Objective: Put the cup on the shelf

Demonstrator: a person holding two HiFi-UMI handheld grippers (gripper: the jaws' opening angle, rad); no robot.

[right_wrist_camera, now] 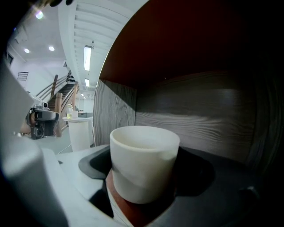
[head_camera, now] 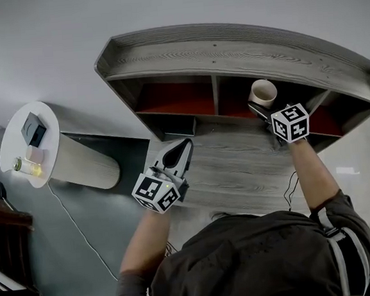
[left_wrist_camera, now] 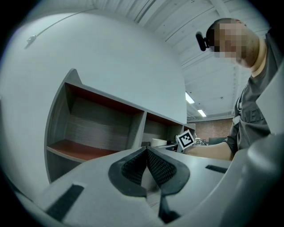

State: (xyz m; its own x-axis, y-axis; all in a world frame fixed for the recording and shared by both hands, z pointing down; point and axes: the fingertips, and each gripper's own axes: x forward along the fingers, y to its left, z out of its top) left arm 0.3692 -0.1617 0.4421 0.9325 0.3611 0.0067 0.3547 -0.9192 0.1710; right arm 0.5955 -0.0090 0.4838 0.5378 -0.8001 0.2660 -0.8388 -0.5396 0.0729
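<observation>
The shelf [head_camera: 228,53] is a wood-grain unit with red-lined compartments. The head view shows three openings; the right one is partly covered by the right tool's marker cube [head_camera: 290,123] and the forearm. The white cup [head_camera: 262,93] is inside the middle compartment, to the right of the divider [head_camera: 216,96]. The right tool [head_camera: 263,107] is clamped on the cup: in the right gripper view both dark pads [right_wrist_camera: 93,166] bear against the lower cup wall, and the cup stands upright, mouth up. The red compartment floor shows just below the cup, but the pads cover its base, so contact with the floor cannot be confirmed. The compartment ceiling is in deep shadow. The left tool [head_camera: 182,147] is held near the person, well apart from the cup, over the grey board [head_camera: 238,165] in front of the compartments. Its jaws are pressed together with nothing between them. In the left gripper view only the cup rim shows past the jaw. At the left, a round white table [head_camera: 16,136] carries a dark box [head_camera: 33,129] and a yellowish item [head_camera: 31,168] too small to identify.
</observation>
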